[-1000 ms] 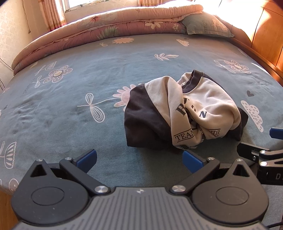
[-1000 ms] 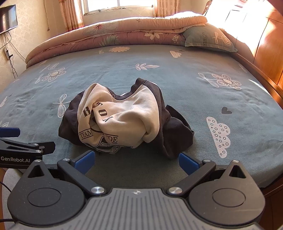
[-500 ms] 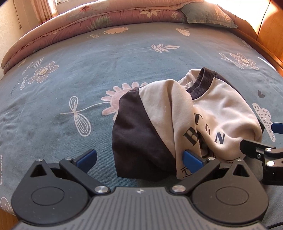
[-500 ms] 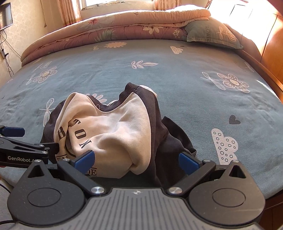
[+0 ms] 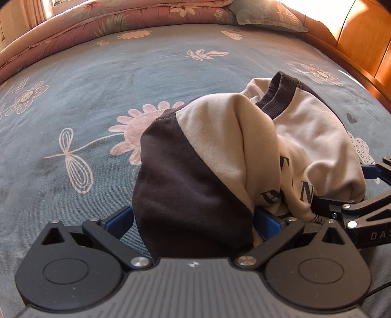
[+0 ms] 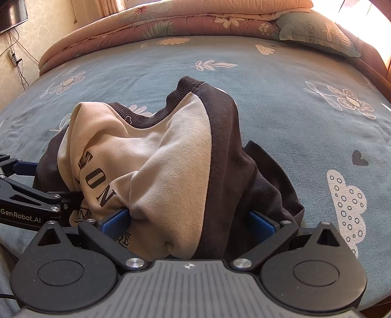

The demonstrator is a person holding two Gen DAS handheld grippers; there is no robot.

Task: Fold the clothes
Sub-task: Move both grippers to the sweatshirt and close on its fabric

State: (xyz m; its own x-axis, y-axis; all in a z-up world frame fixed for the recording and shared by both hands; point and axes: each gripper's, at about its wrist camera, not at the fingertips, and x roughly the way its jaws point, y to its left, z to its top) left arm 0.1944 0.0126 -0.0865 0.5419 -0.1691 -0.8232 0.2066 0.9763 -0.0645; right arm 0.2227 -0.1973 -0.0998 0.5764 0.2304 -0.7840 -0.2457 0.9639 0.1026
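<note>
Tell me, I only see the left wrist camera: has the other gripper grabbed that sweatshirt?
Observer: No. The right gripper is open, with its blue pads on either side of the sweatshirt.
Operator: What's on the heap's far side?
Observer: A dark flap lies on the bedspread, toward a cloud print.
Operator: Anything else in the room?
Observer: A wall screen at the far left, with cables below it.

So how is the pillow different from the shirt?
The pillow is teal with a flower print; the shirt is cream and dark with letters. The pillow lies flat at the far end of the bed beside the quilt; the shirt sits crumpled in a heap near the front. Both claws, left and right, are open around the shirt, none near the pillow. Both rest on the bed.
</note>
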